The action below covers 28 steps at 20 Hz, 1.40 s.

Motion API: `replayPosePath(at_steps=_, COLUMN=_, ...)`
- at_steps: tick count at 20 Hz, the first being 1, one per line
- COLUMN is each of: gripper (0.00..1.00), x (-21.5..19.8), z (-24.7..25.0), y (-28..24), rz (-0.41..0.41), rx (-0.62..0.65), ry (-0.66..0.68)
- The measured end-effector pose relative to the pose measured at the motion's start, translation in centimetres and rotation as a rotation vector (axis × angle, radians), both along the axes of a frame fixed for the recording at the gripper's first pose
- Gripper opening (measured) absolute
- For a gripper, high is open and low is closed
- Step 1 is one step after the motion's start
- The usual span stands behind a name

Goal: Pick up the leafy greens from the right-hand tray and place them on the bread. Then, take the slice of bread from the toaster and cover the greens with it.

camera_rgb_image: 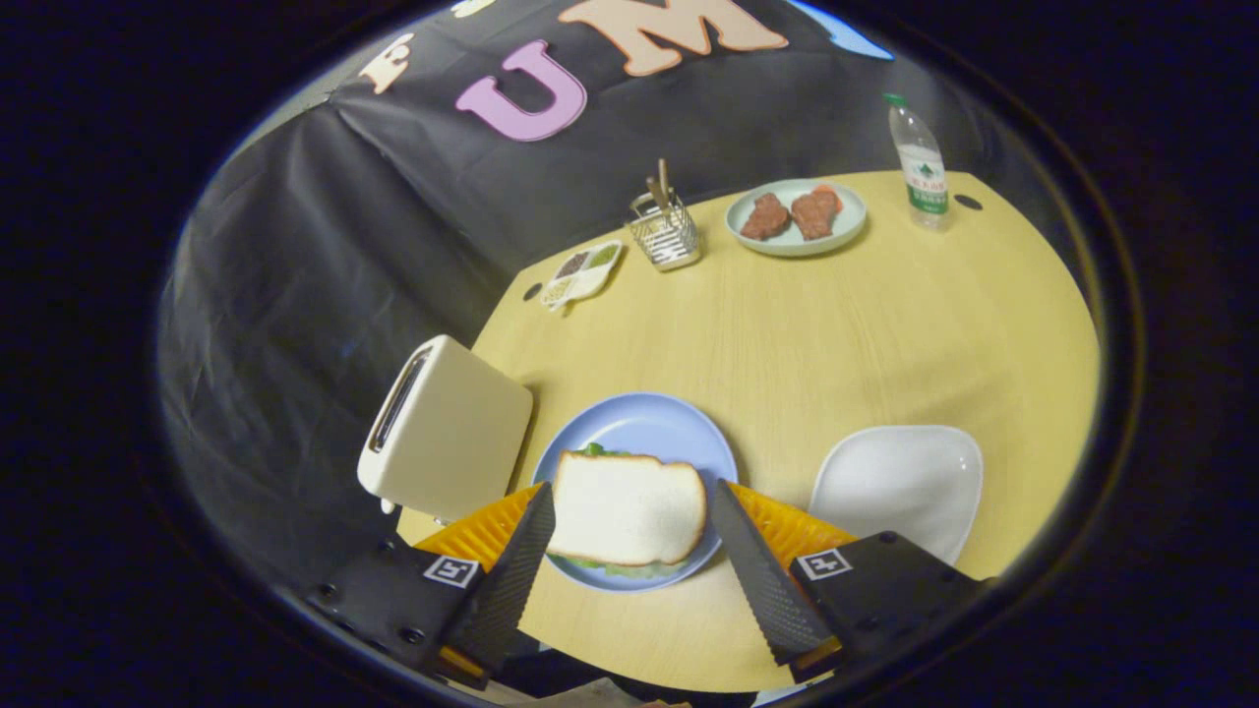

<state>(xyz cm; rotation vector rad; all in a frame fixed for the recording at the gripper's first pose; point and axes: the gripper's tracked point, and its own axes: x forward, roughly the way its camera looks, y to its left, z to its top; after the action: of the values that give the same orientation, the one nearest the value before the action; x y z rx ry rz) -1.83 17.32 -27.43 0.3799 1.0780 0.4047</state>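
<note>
My gripper hangs over the near edge of the table with its fingers spread wide, grasping nothing. Between them, and not touching either, lies the slice of bread on the blue plate, which sits near the table's near edge. The leafy greens peek out from under the slice at its near side, and a little more green shows at its far side. The toaster stands at the table's left edge, just beside the plate. The white tray lies to the right of the plate, close to the near edge. Along the far edge stand a wire utensil holder, a divided dish, a plate of meat and a water bottle.
</note>
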Motion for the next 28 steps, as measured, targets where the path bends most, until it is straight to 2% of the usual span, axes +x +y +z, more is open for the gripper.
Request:
replayPosePath(at_steps=5, gripper=1.0, x=1.0, z=5.1, y=-2.6, rz=-0.016, rx=-0.027, ry=-0.163)
replayPosePath(at_steps=10, gripper=1.0, x=2.4, z=10.3, y=-6.7, rz=-0.097, rx=-0.106, ry=-0.361)
replayPosePath(at_steps=20, gripper=1.0, x=2.0, z=18.7, y=-15.5, rz=-0.255, rx=-0.371, ry=-0.748)
replayPosePath(at_steps=22, gripper=1.0, x=1.7, z=19.9, y=-16.6, rz=-0.285, rx=-0.42, ry=-0.799)
replayPosePath(at_steps=28, gripper=1.0, x=1.0, z=21.3, y=-17.6, rz=-0.324, rx=-0.424, ry=-0.826)
